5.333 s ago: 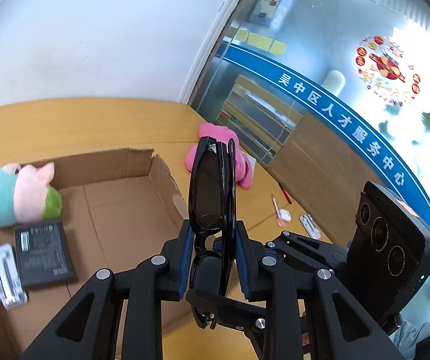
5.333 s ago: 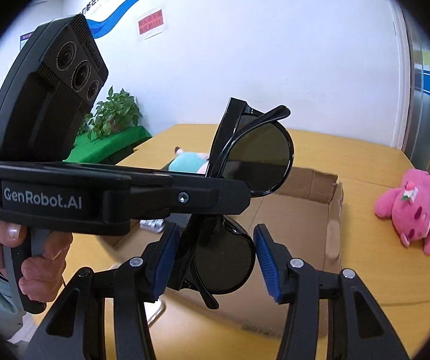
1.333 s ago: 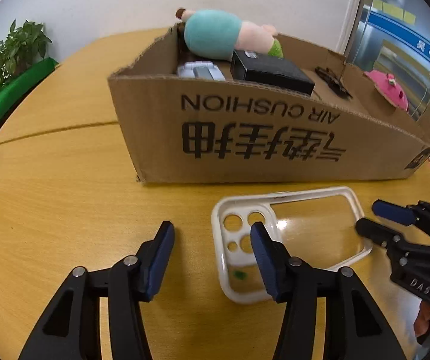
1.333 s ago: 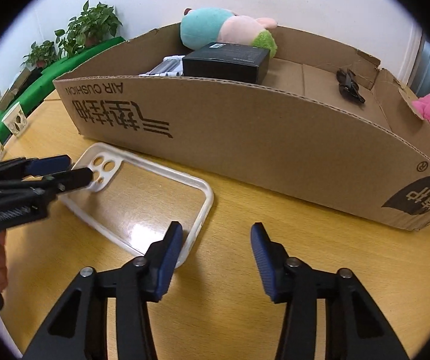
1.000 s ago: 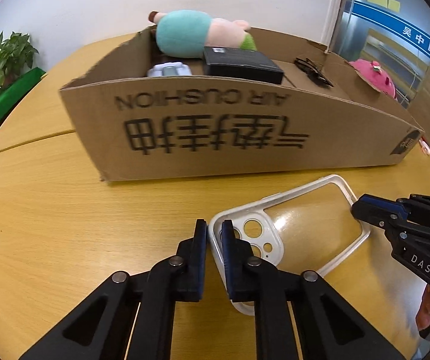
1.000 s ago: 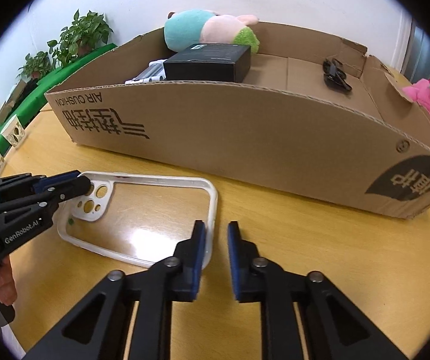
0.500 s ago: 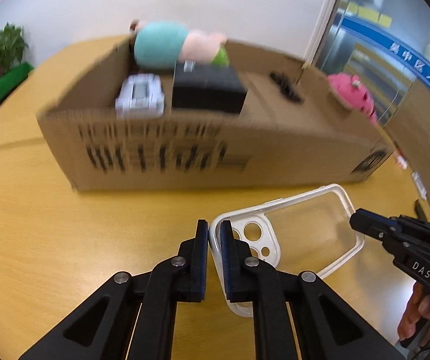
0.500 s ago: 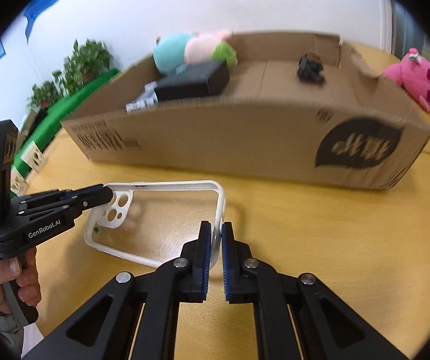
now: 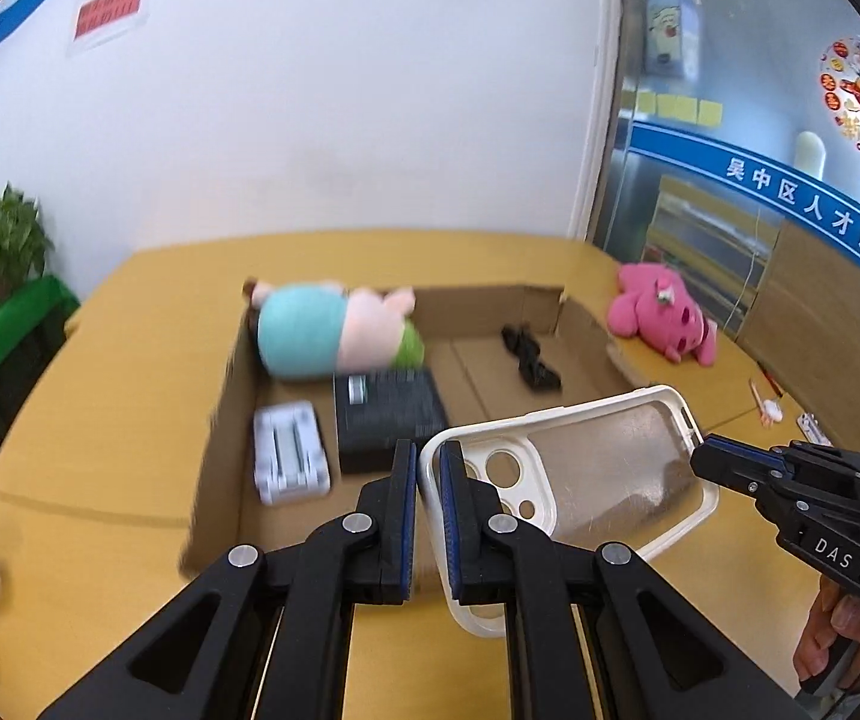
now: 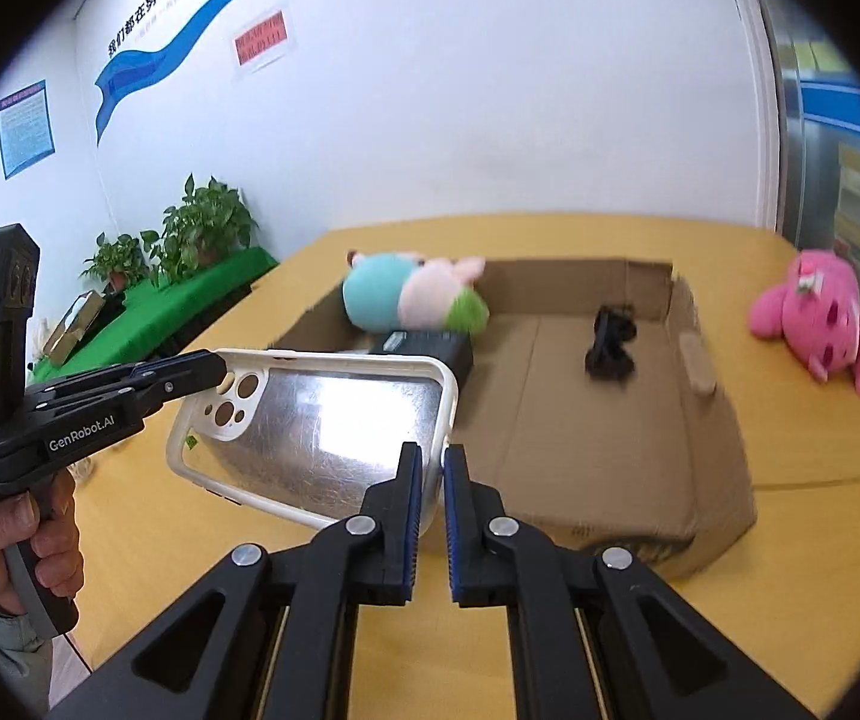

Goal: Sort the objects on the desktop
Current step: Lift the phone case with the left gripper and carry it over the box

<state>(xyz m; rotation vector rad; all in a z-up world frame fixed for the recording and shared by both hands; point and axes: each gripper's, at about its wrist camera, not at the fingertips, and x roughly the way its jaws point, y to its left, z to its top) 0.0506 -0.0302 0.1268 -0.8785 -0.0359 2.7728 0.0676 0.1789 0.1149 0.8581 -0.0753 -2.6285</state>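
- Pinching the camera-hole end of the phone case (image 9: pixel 586 468), the left gripper (image 9: pixel 428 468) has its blue pads nearly together, only the white rim between them.
- Right gripper (image 10: pixel 431 468) clamps the opposite short edge of the same case; pads almost meeting on the rim.
- Case hangs in the air between the two grippers, clear back tilted, above the near wall of the cardboard box (image 10: pixel 724 420).
- Box is open-topped, sitting on the yellow table (image 9: pixel 129 276); its right wall is torn low near the far corner.
- Inside, left end crowded: teal-and-pink plush (image 9: pixel 333 330) against the far wall, black box (image 9: pixel 390 420) just in front of it, white stand (image 9: pixel 291 450) beside that, near the left wall.
- Folded sunglasses (image 9: pixel 529 360) lie alone toward the far right; bare cardboard floor around them.
- Pink plush (image 9: pixel 661 315) rests on the table outside the box's right wall, apart from it.
- Small items near the table's right edge are too blurred to name.
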